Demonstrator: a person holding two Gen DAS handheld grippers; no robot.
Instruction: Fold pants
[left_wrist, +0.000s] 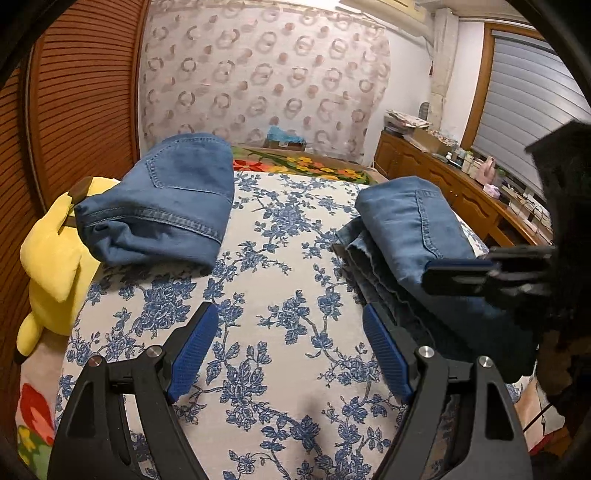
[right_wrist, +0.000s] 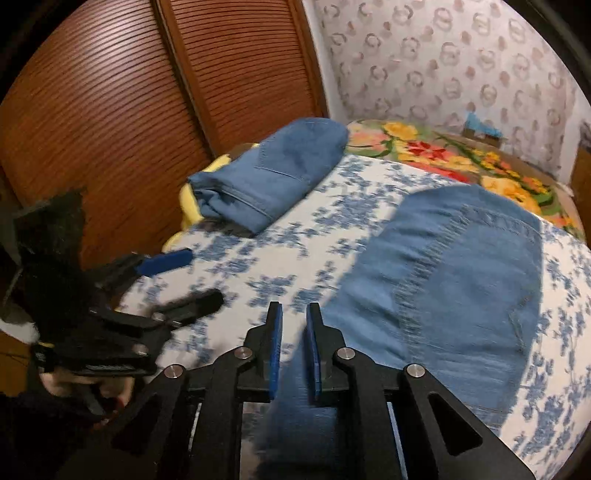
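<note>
- Folded pants (left_wrist: 413, 229) at 3 o'clock in the left view, lying on the bed (left_wrist: 288, 229).
- Same pants (right_wrist: 461, 295) at 3 o'clock in the right view too, with a back pocket on top.
- Other pants (left_wrist: 166, 206) at 10 o'clock, already folded, leaning on a yellow toy (left_wrist: 51, 254).
- Left gripper (left_wrist: 290, 310) spread wide over bare sheet, holding nothing.
- Right gripper (right_wrist: 294, 306) nearly pressed together with a thin gap, just above the near edge of the pants. Cannot tell if any cloth is caught, because of the blur.
- Probably thick, soft jean cloth: floppy, a bit heavy, not slippery, not easy to break.
- Likely to sag and come undone if lifted by one layer only.
- Best to pinch the thick folded edge at 9 o'clock of the bundle, through all layers.
- Better with two grips, well apart along that edge, to keep the stack flat.
- Seams and pocket stitching look stiffer, so good spots for a firm hold.
</note>
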